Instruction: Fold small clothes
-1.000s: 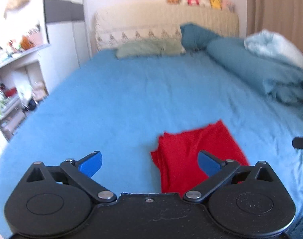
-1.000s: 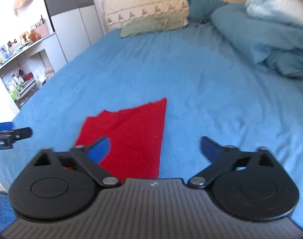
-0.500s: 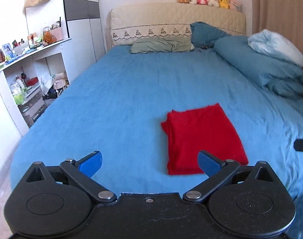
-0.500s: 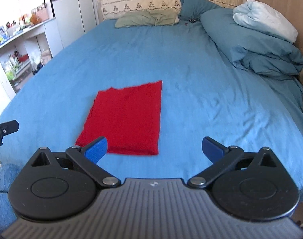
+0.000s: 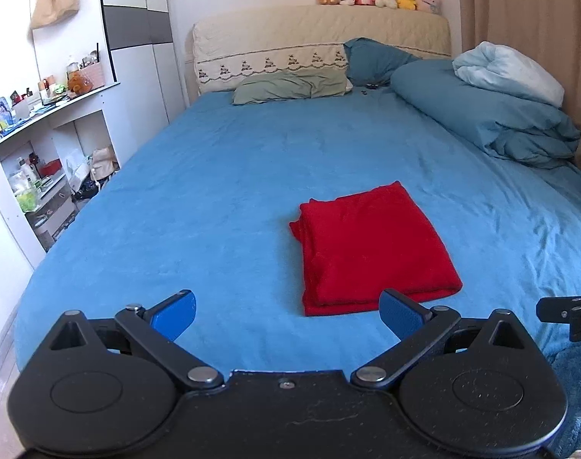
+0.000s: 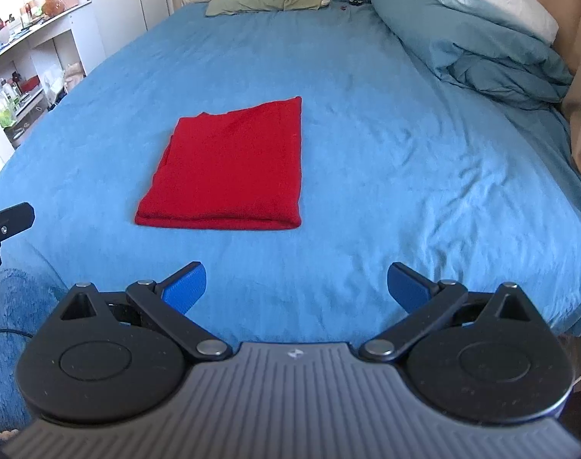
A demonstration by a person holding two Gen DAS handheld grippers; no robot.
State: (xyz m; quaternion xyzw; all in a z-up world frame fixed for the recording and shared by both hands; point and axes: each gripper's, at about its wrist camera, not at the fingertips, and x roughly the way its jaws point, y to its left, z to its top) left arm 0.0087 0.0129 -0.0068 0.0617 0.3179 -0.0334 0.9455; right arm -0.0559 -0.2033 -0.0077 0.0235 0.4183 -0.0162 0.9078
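A red garment (image 5: 370, 248) lies folded into a flat rectangle on the blue bed sheet (image 5: 214, 199); it also shows in the right wrist view (image 6: 233, 168). My left gripper (image 5: 288, 315) is open and empty, held back from the garment's near edge, which shows between its fingers. My right gripper (image 6: 296, 287) is open and empty, held back over the bed's near edge, with the garment ahead and to its left. Part of the right gripper shows at the right edge of the left wrist view (image 5: 569, 313).
A rolled blue duvet (image 5: 489, 114) with a pale blanket (image 5: 508, 72) lies along the bed's right side. Pillows (image 5: 290, 86) and a cream headboard (image 5: 321, 38) are at the far end. White shelves (image 5: 41, 145) with clutter stand left. A blue rug (image 6: 7, 325) is below.
Both grippers have pulled back and up from the garment, which now lies farther ahead and whole in both views. The garment itself has not moved.
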